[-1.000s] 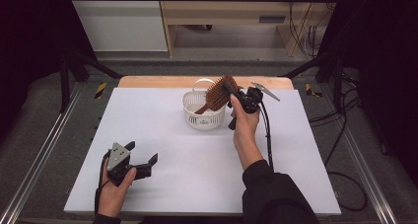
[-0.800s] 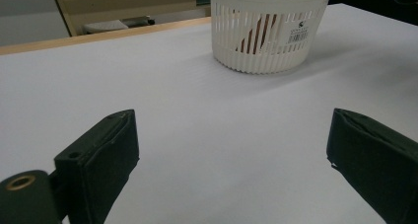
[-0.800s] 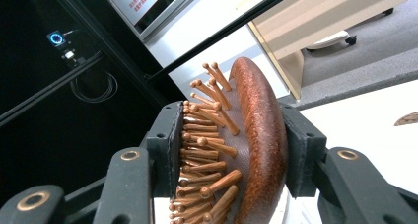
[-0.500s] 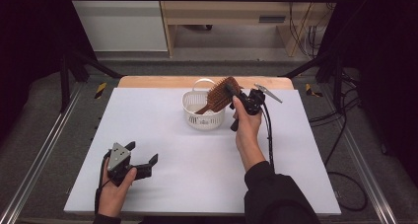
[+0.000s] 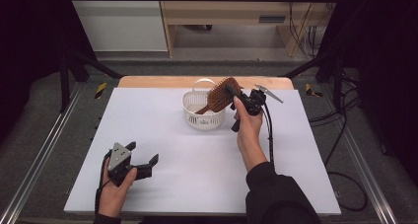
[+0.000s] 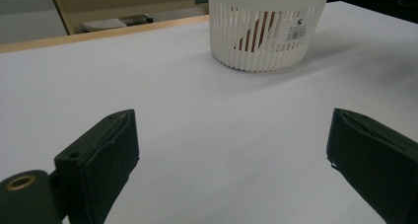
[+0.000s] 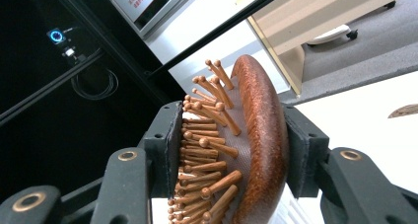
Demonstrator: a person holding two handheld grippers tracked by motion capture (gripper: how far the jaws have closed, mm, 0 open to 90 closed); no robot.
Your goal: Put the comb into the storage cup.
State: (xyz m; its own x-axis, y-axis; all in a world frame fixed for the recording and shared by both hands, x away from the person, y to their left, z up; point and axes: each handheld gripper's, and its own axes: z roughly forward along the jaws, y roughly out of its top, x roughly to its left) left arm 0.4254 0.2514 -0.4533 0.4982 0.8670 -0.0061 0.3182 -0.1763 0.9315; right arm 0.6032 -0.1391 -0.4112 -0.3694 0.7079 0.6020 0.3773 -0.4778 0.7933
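Your right gripper [image 7: 231,150] is clamped on the wooden hairbrush [image 7: 246,150]: one jaw presses against the tips of the wooden bristles [image 7: 207,135], the other bears on the smooth rounded back of the brush head, so the head sits squarely between the two jaws. In the high view, your right gripper [image 5: 235,96] holds the hairbrush [image 5: 221,95] by its head, tilted, and the handle slopes down away from the jaws into the white basket [image 5: 193,101]. The basket stands just beside and below those jaws, and your right hand [image 5: 248,128] rises from the white table [image 5: 197,155] on the near side of them.

Your left gripper [image 6: 231,165] has its jaws spread wide with nothing between them, only bare white table [image 6: 197,135] in the gap. Well ahead of those jaws stands the white basket [image 6: 266,31], slatted, with a barcode label [image 6: 297,28] on its wall and the brown brush handle showing through the slats. In the high view, your left gripper [image 5: 142,157] rests low on the table in your left hand [image 5: 114,192], well apart from the basket and from your other gripper.
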